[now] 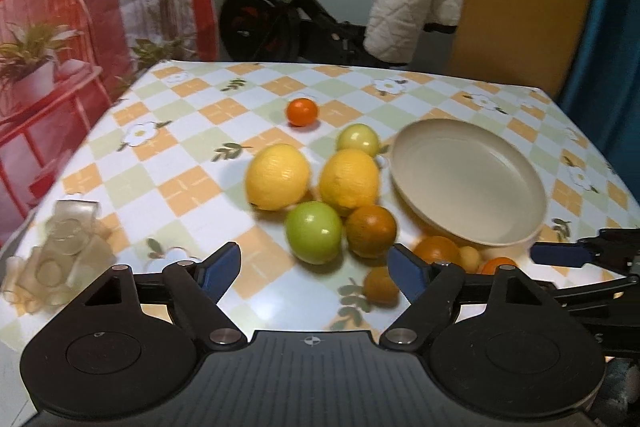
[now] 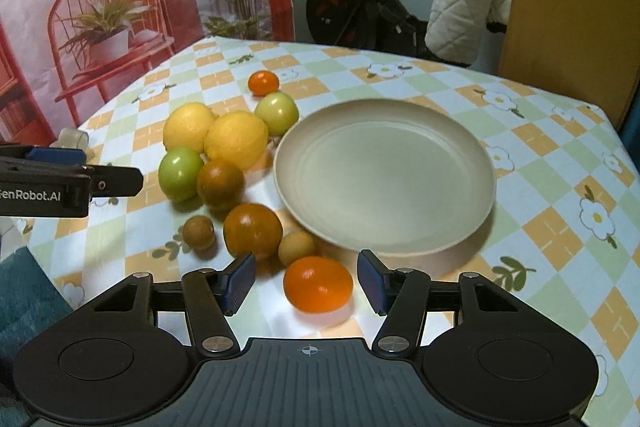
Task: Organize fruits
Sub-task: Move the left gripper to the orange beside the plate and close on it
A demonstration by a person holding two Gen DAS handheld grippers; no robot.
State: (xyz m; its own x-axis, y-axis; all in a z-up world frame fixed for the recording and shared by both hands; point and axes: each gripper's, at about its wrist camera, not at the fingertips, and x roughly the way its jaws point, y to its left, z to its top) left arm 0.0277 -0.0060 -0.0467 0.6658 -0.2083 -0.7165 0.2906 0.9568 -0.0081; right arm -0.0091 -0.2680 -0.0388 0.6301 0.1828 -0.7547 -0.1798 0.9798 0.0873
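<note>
Ideally the right gripper [image 2: 306, 281], jaws apart, centres the mandarin [image 2: 318, 284] between its fingers; the left gripper [image 1: 316, 267] gapes wide, empty.

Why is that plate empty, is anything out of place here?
Nothing is spilled or damaged. The plate is bare while every fruit lies loose on the tablecloth beside it, and one small orange sits apart from the cluster.

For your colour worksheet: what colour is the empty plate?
Beige; the plate shows best in the right wrist view.
</note>
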